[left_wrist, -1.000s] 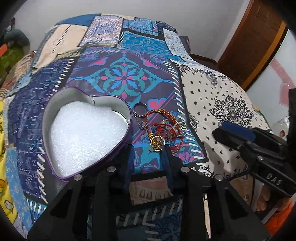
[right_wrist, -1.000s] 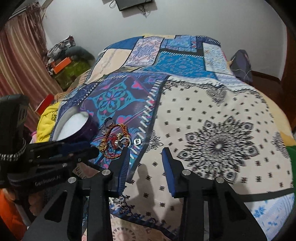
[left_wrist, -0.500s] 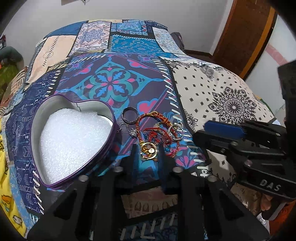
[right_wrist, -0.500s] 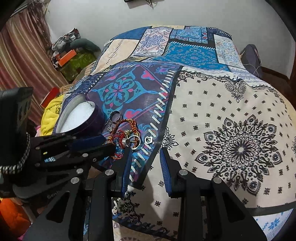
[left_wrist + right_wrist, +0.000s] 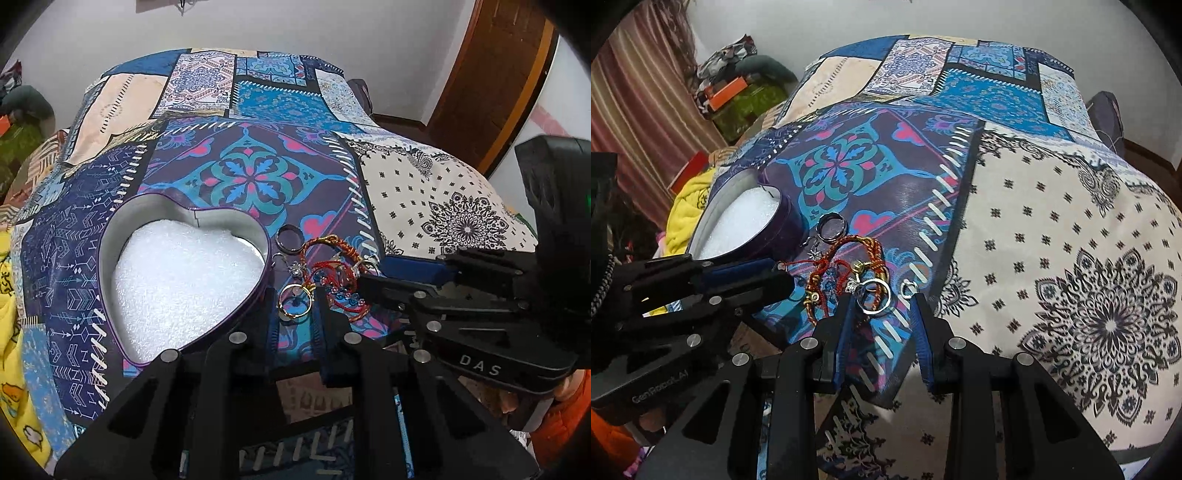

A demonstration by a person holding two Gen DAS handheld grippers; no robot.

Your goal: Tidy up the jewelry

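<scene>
A purple heart-shaped tin (image 5: pixel 110 236) lined with white foam lies on the patchwork bedspread; it also shows in the right wrist view (image 5: pixel 783 218). Beside it lies a jewelry pile: a dark ring (image 5: pixel 289 239), red and gold thread bracelets (image 5: pixel 332 258), a gold ring (image 5: pixel 294 305). My left gripper (image 5: pixel 295 299) is open, its fingers straddling the gold ring. My right gripper (image 5: pixel 882 302) is open around a silver ring (image 5: pixel 874 301), with a small silver ring (image 5: pixel 908 288) near its right finger. The dark ring (image 5: pixel 832 227) and bracelets (image 5: pixel 849 258) lie beyond.
The bedspread (image 5: pixel 1071 221) stretches far right and back. Clothes and boxes (image 5: pixel 735 88) are piled by a striped curtain at the left. A wooden door (image 5: pixel 491 74) stands at the back right. A yellow cloth (image 5: pixel 11 332) lies at the bed's left edge.
Both grippers have moved forward and down to the jewelry pile. The left fingers now straddle the gold ring, the right fingers the silver ring. The two grippers have come closer together.
</scene>
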